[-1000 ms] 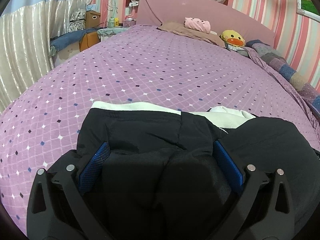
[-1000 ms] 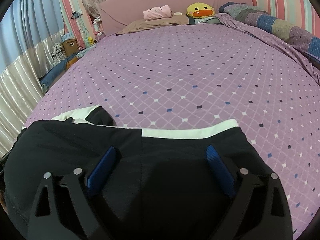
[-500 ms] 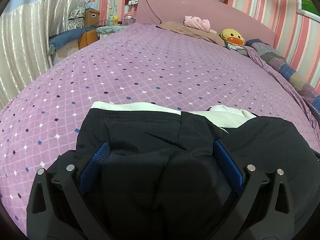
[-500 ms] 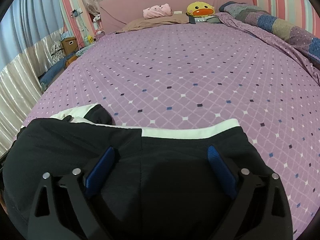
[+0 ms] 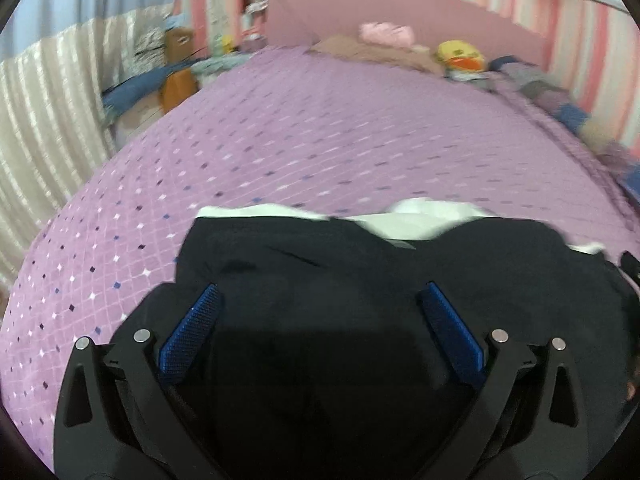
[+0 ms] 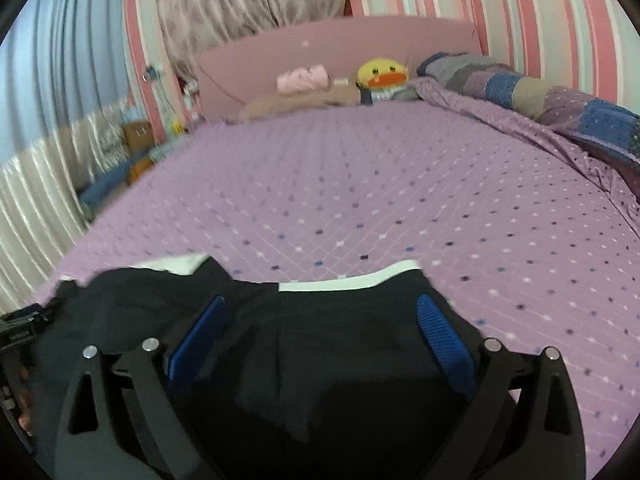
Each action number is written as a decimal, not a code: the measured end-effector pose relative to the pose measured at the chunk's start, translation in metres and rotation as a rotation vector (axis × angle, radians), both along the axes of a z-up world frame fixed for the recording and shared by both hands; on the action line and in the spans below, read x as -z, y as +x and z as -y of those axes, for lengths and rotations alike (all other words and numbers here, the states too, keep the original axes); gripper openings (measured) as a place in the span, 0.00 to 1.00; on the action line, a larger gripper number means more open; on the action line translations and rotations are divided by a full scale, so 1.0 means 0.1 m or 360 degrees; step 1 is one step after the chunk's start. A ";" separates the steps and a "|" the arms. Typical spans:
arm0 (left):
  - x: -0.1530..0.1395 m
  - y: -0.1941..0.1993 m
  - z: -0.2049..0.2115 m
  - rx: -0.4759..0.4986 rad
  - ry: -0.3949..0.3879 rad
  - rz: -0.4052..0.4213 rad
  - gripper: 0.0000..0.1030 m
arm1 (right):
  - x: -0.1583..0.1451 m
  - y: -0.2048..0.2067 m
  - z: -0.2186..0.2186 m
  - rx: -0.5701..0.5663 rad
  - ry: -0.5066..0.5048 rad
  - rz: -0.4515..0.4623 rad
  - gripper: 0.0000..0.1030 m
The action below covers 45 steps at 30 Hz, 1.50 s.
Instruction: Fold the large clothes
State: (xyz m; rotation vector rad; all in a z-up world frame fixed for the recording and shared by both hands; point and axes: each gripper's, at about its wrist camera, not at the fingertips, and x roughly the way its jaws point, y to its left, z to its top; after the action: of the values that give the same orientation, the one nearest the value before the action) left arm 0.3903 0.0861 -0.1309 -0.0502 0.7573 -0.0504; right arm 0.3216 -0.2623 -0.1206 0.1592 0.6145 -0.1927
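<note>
Both hand-held grippers, left [image 5: 318, 320] & right [image 6: 320, 330], hang w/ fingers spread wide, gripping nothing, over the black garment [image 5: 360, 280] (white trim at far edge) lying on the purple bed [image 6: 360, 184] near its foot.

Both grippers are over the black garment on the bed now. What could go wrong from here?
1. The left gripper and right gripper are both open, so the black garment lies ungripped; closing now may pinch only the top layer.
2. The white lining bunches unevenly at the far edge, so a fold could set crooked.
3. Both views are motion-blurred; fast movement may drag the purple bedsheet.
</note>
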 end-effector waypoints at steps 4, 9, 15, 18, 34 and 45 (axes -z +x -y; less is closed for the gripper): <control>-0.19 -0.43 0.38 0.0117 -0.0024 0.0038 0.97 | -0.18 -0.50 -0.01 -0.0027 -0.0104 0.0030 0.98; -0.31 -1.14 0.51 0.0164 -0.0036 0.0075 0.97 | -0.23 -1.10 -0.13 -0.0125 -0.0247 -0.0027 0.98; -0.29 -1.61 0.08 0.0088 0.0086 0.0024 0.97 | -0.19 -1.53 -0.22 -0.0084 -0.0292 -0.0125 0.98; -0.20 -1.76 -0.19 -0.0003 0.0188 -0.0012 0.97 | -0.23 -1.63 -0.28 -0.0051 -0.0256 -0.0129 0.98; 0.26 -1.89 -1.21 -0.0216 -0.0031 -0.0167 0.97 | 0.07 -1.58 -0.08 0.0163 -0.0236 -0.0389 0.98; 0.36 -1.61 -1.01 -0.0130 0.0089 -0.0212 0.97 | 0.48 -1.49 0.29 0.0136 0.0129 -0.0507 0.98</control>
State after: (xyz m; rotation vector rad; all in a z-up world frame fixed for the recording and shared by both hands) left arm 0.2290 0.1874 -0.1667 -0.0313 0.8887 0.0521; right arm 0.1726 -0.2914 -0.1688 0.2355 0.9339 -0.2787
